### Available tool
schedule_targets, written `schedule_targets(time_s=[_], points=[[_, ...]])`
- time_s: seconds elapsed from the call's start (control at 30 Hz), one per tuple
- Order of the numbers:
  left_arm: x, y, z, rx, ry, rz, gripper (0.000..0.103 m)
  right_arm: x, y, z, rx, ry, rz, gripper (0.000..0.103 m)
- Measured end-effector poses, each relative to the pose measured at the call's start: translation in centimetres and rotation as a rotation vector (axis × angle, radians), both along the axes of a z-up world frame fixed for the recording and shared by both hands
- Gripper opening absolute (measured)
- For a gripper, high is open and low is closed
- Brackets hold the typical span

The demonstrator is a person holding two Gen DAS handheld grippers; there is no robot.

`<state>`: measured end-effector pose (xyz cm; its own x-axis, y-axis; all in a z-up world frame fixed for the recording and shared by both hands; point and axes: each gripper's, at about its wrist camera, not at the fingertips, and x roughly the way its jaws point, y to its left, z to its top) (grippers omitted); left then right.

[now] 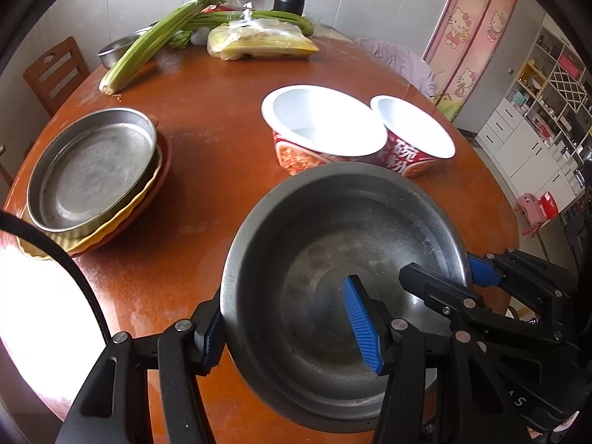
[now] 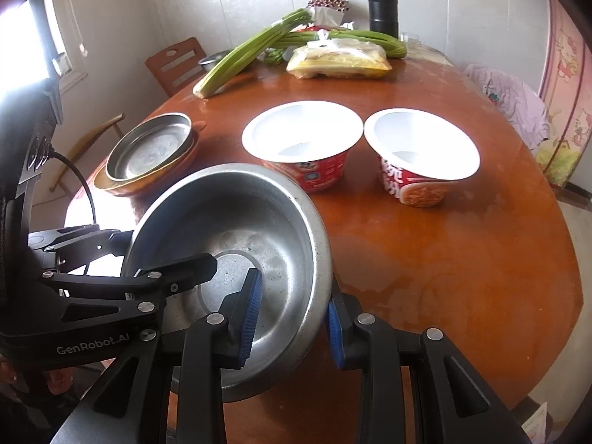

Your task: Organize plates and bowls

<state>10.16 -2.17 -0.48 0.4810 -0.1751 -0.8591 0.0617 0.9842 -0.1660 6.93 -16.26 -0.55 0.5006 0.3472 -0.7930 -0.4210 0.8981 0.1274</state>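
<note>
We hold the round grey steel bowl [image 1: 333, 277] over the near edge of the brown round counter [image 1: 207, 118]. Left gripper [image 1: 292, 333] jaws half-open, clamped on the bowl's left rim wall, one pad inside, one outside. Right gripper [image 2: 292, 323] jaws nearly closed, pinching the right rim. Only the right view shows the bowl tilted, mouth facing up and left; it is round, no long axis. Two red-and-white paper bowls [image 2: 301, 137] sit just behind it. Steel pan on stacked plates [image 1: 92, 170] sits left, well apart.
</note>
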Motion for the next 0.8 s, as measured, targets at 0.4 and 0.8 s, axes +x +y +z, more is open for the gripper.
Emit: schedule_targets(time_s=[0.4,0.8], points=[[0.4,0.7,-0.9,0.018,0.007,0.006,0.057,0.8,0.9,-1.0,-0.003,0.029,0.004,0.034],[0.4,0.8,-0.7,0.016,-0.003,-0.008,0.058,1.6,0.7,-1.3,0.017,0.067,0.0,0.035]])
